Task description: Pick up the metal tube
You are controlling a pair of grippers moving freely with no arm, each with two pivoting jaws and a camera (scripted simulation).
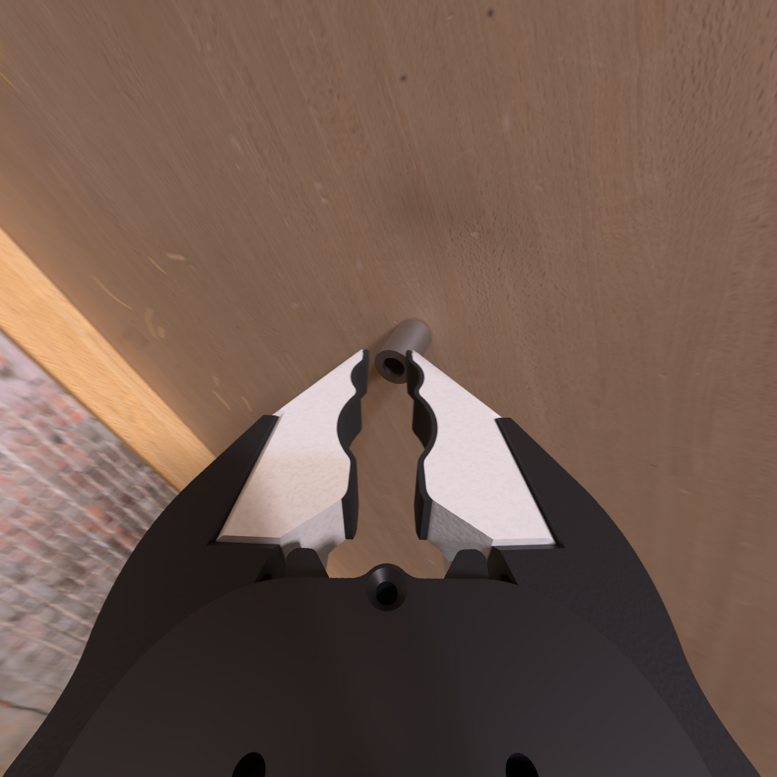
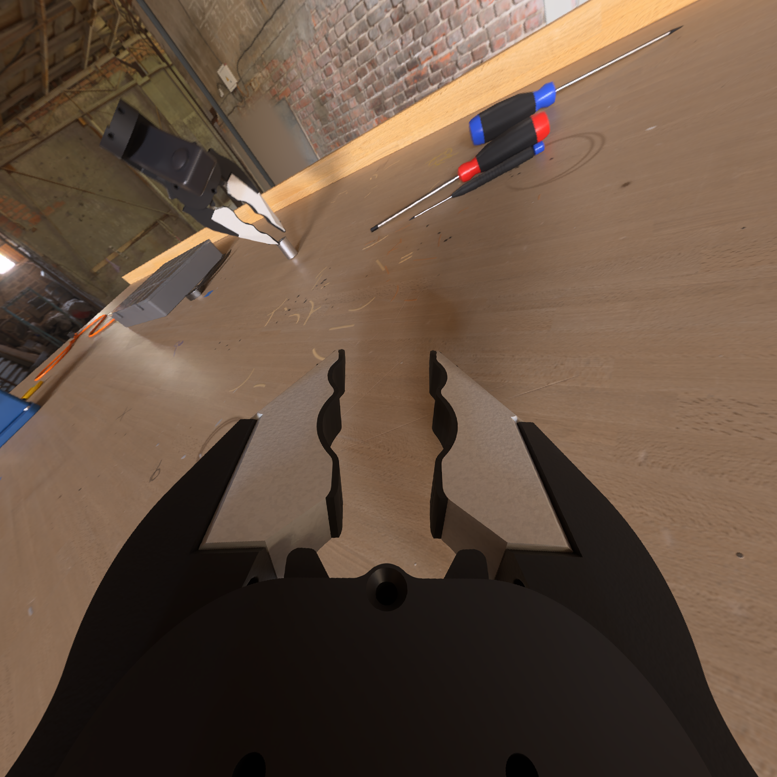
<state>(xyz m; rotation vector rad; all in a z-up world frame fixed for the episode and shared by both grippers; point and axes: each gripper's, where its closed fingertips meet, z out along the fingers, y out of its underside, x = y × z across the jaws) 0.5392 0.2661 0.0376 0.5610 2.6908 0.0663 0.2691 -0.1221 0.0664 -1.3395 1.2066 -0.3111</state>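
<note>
My left gripper [image 1: 389, 356] has its jaws partly apart, with a narrow gap at the tips. The metal tube [image 1: 403, 352] sits right in that gap. It is a small grey tube, standing on the worktop [image 1: 546, 210], and I look down into its open dark end. One tip is just beside it on the left and the other tip looks like it touches it on the right. I cannot tell if the jaws are squeezing it yet.

From my right wrist view, I can see the same left gripper [image 2: 281, 236] far off, tipped down, with its white fingers [image 2: 248, 229] on both sides of the top of the tube [image 2: 288, 247]. The tube's bottom is on the worktop, near the far edge.

My right gripper [image 2: 387, 357] has its jaws wide apart and holds nothing. Only bare brown wood shows between them.

Farther out on the worktop [image 2: 588, 378] there are three screwdrivers side by side: one with blue ends [image 2: 512, 112], one with red ends [image 2: 504, 145] and a thin black one [image 2: 496, 170]. A grey box [image 2: 168, 286] lies to the left of the tube. An orange cord [image 2: 71, 342] lies by the left edge. Behind the worktop is a brick wall [image 2: 399, 54].
</note>
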